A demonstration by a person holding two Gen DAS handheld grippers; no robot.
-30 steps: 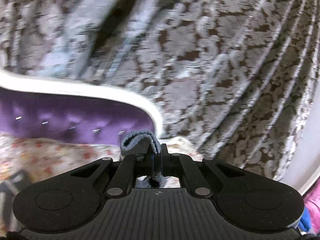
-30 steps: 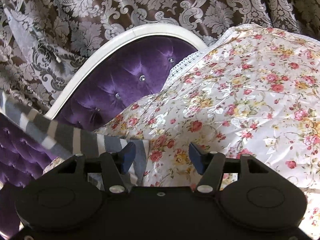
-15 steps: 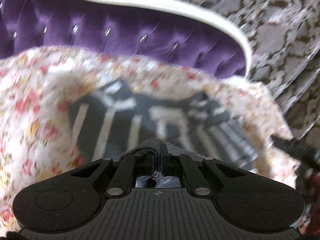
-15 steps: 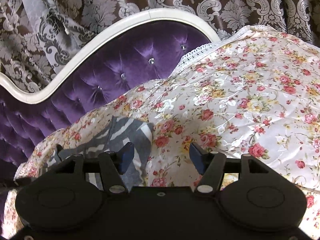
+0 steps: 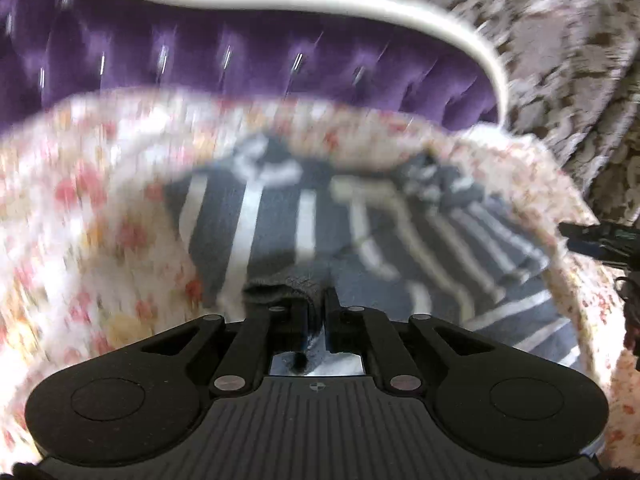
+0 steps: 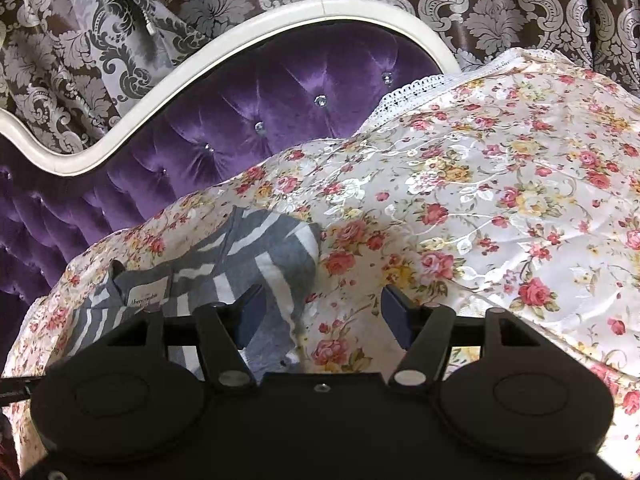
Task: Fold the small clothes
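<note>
A grey garment with white stripes (image 5: 304, 216) lies spread on the floral bedspread (image 5: 80, 208), blurred in the left wrist view. My left gripper (image 5: 318, 300) is shut on a grey fold of that garment at its near edge. In the right wrist view the striped garment (image 6: 256, 256) lies crumpled at lower left, a white label showing. My right gripper (image 6: 322, 316) stands open just above the bedspread (image 6: 480, 200), nothing between its blue pads (image 6: 252, 312); the left pad hangs over the garment's edge.
A purple tufted headboard (image 6: 248, 120) with a white frame rises behind the bed. Patterned brown and silver curtains (image 6: 480, 0) hang behind it. The other gripper's dark tip (image 5: 596, 240) shows at the right edge of the left wrist view.
My left gripper came down from facing the curtain to the bed, carrying the grey fold with it; the garment now lies spread below. The right view swung slightly, showing more of the garment.
</note>
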